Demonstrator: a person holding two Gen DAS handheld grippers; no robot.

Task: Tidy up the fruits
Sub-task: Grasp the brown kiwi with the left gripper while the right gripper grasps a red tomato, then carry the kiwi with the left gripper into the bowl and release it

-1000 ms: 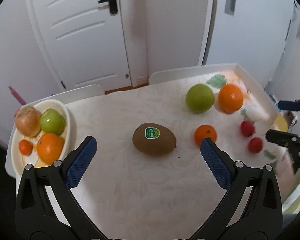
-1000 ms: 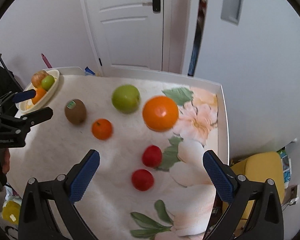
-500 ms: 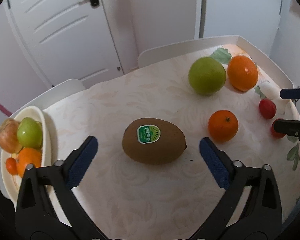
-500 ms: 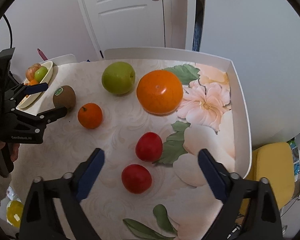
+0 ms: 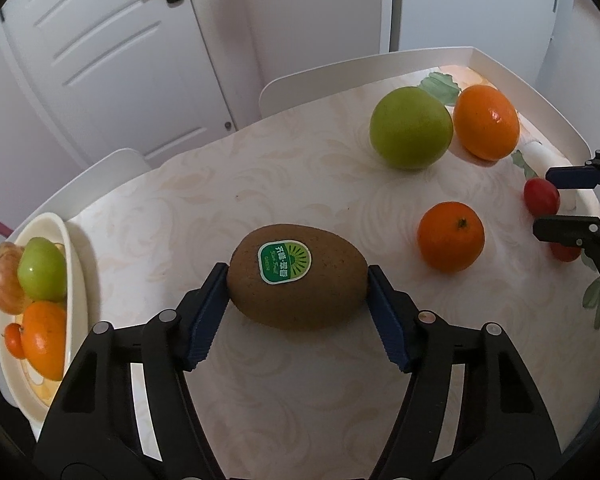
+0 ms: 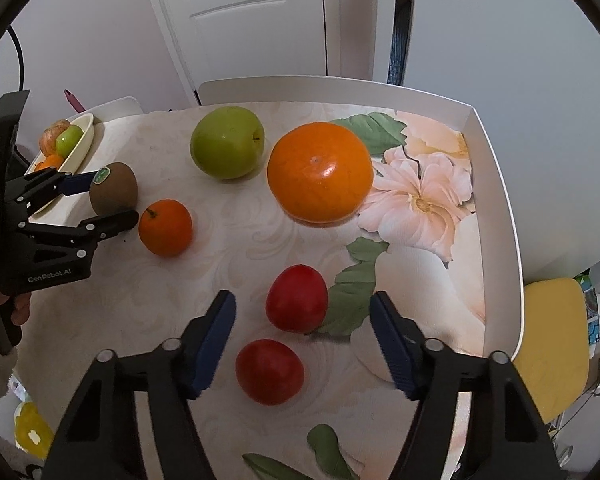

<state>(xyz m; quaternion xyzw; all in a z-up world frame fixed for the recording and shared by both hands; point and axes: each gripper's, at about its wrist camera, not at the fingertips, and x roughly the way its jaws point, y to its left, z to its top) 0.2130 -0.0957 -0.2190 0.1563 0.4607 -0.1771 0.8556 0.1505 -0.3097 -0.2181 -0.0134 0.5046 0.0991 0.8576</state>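
4 fruits are already gathered in the cream bowl at the left edge of the surface: a reddish apple, a small green apple, an orange and a small red-orange fruit. The task is judged to be partly done, with 6 fruits still lying loose on the surface.

The kiwi rests on the surface between the blue pads of the left gripper, whose jaws are closing; both pads are seen touching its ends, so a pinch on the kiwi is being formed. It has not yet been lifted, and the bowl stands well apart to its left.

The right gripper is closing as well, but its pads stand apart from the 2 red fruits: the farther red fruit lies between the fingertips, untouched, and the nearer red fruit lies lower between the fingers. Nothing is pinched there yet.

A small mandarin, a large green apple and a large orange are left untouched farther back.

A green oval sticker on the kiwi carries white characters that cannot be read clearly. "GenRobot.AI" is printed on the body of the left gripper, as seen from the right wrist view.
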